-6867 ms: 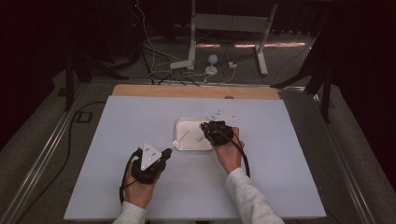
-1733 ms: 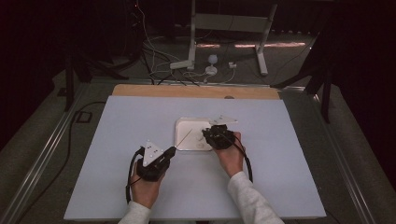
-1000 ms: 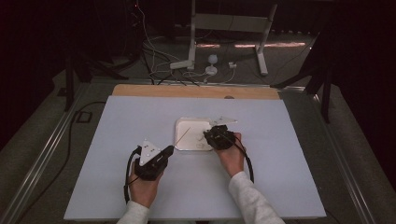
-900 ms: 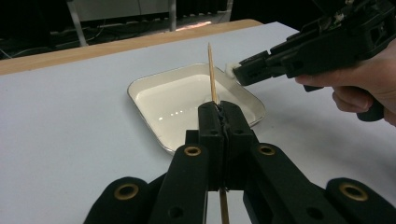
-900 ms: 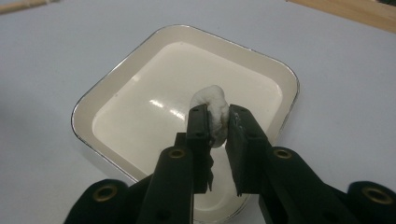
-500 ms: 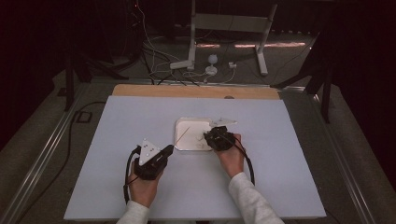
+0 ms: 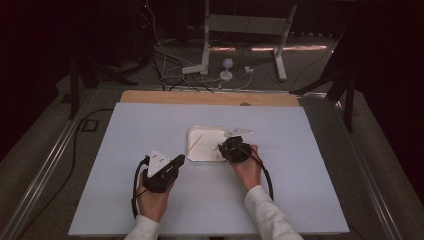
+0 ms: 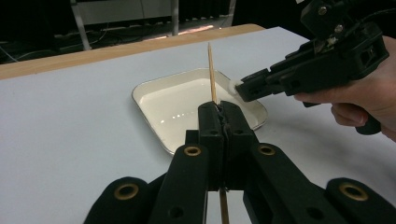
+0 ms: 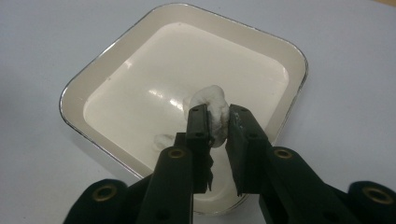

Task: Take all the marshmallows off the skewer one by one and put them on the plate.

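- We are pinching a thin wooden skewer (image 8: 211, 70) in the left gripper (image 8: 219, 108), jaws closed tight on it; in the left gripper view the stick is rising upright at the centre of the frame
- We are clamping a white cotton wad (image 9: 212, 112) in the right gripper (image 9: 215, 122), jaws nearly together; in the right gripper view it is sitting just below the middle
- The wad is hanging over the near edge of the cream tray (image 9: 79, 88), which is lying on the pale worktop (image 7: 125, 135)
- In the high view the tray (image 7: 195, 150) is sitting at the centre, the right gripper (image 7: 234, 150) at its lower right corner, the left gripper (image 7: 176, 161) just lower left of it
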`<state>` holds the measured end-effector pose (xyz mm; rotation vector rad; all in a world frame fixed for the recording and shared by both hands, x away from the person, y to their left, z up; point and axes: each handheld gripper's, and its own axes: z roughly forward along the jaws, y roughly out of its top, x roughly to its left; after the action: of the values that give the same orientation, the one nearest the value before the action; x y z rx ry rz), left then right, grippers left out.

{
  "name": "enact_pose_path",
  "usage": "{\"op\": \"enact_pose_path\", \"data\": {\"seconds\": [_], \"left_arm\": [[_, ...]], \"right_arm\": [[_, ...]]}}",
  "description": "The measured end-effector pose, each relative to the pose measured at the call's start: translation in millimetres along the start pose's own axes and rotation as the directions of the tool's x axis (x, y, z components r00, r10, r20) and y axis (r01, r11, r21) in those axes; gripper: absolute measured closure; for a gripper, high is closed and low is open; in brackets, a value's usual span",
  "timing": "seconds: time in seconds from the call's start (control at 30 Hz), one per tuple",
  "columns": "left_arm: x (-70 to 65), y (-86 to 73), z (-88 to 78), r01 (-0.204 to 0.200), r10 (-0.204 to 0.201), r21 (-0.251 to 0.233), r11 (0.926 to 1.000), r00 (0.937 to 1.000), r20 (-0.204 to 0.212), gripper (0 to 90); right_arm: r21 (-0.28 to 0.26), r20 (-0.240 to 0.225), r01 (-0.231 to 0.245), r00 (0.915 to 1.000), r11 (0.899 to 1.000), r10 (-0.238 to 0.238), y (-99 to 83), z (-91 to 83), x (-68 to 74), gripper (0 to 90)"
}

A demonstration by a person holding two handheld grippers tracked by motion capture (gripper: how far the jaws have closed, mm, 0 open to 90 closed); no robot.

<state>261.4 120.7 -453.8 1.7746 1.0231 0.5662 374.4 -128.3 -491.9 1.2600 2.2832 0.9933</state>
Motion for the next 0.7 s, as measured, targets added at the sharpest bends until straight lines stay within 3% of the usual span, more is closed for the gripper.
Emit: {"op": "enact_pose_path", "data": {"seconds": [0.37, 0.6, 0.7], "left_arm": [[0.3, -0.4, 0.3, 0.003, -0.003, 0.001, 1.0, 1.0, 0.0, 89.7], [1.3, -1.1, 0.7, 0.004, -0.004, 0.001, 1.0, 1.0, -0.001, 89.7], [0.9, -1.2, 1.1, 0.004, -0.004, 0.002, 1.0, 1.0, -0.002, 89.7]], "right_arm": [[0.029, -0.002, -0.014, 0.9999, 0.999, 0.014, -4.4, 5.7, -4.3, 77.3], [0.01, 0.002, -0.041, 0.9991, 0.999, 0.041, -4.7, 4.0, -5.9, 51.8], [-0.012, -0.036, -0.046, 0.9983, 0.999, 0.046, -3.9, 2.0, -6.4, 41.5]]}}
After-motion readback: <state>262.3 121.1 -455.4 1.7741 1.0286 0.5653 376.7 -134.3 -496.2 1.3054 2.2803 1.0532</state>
